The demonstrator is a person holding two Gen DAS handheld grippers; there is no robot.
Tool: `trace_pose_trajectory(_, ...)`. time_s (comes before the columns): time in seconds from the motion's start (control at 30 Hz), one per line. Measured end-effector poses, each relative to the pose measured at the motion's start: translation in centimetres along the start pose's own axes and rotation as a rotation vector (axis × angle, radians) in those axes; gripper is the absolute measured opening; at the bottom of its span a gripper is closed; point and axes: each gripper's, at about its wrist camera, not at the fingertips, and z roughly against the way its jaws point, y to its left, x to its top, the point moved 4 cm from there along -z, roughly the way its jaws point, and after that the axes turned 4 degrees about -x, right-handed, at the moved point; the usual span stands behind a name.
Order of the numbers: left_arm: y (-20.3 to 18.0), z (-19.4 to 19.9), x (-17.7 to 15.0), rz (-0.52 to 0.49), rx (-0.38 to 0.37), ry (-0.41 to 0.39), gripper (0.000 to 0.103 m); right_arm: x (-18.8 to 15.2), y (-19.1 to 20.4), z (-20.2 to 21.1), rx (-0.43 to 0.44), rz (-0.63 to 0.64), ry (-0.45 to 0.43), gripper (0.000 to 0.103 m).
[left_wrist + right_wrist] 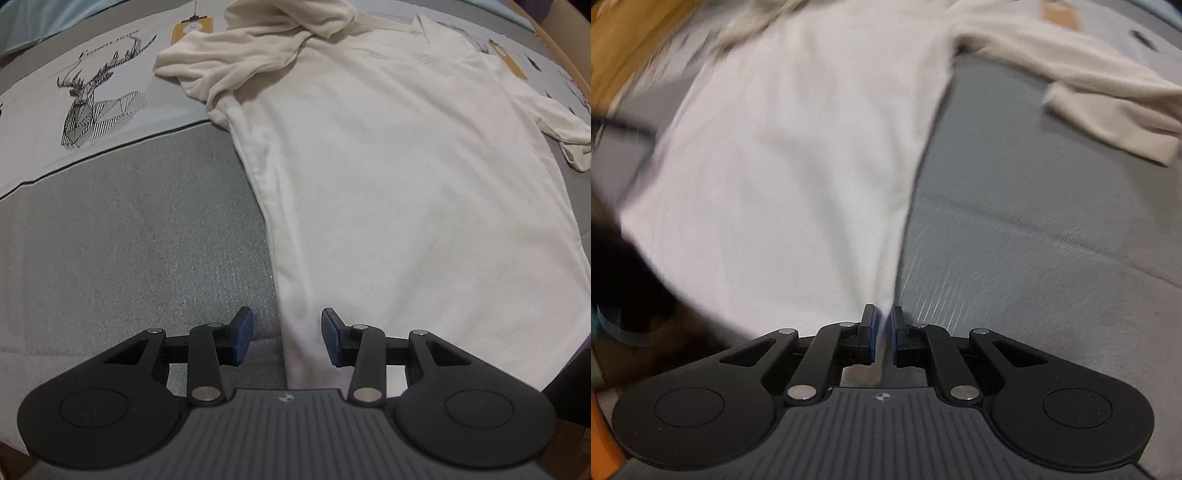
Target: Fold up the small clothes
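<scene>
Directly ahead of both grippers, the cream shirt [406, 192] lies flat on the grey bedcover [129, 240], its long axis running away from them. Left gripper [287, 338]: jaws apart, straddling the shirt's near side edge, untouched. Right gripper [882, 338]: jaws nearly closed, pinching the shirt's opposite hem corner.

Ahead of the left tongs [287, 338] lies a cream-white shirt [406, 184] on a grey woven bedspread [129, 240]. Beyond that, a pale panel [40, 96] carries a black line-drawn deer [96, 107] and orange tags [194, 27]. Both tongs are black with blue pads [243, 336]; the right tongs [882, 338] show the same blue.
</scene>
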Motion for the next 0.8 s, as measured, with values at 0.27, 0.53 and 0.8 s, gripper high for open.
trace_pose_trajectory(0.27,-0.2,-1.9,-1.0,-0.073,0.037,0.077,0.045,2.5,2.3,-2.5,-0.061,0.051,0.015,0.041)
trace_pose_trajectory(0.53,-1.0,-3.1,-2.1,-0.187,0.033,0.115,0.018,1.5,3.9,-1.8,-0.046,0.191,-0.027,0.006)
trace_pose_trajectory(0.8,-2.2,-3.1,-3.8,-0.33,-0.006,0.163,0.003,-0.8,2.8,-1.1,0.04,0.196,0.055,0.005)
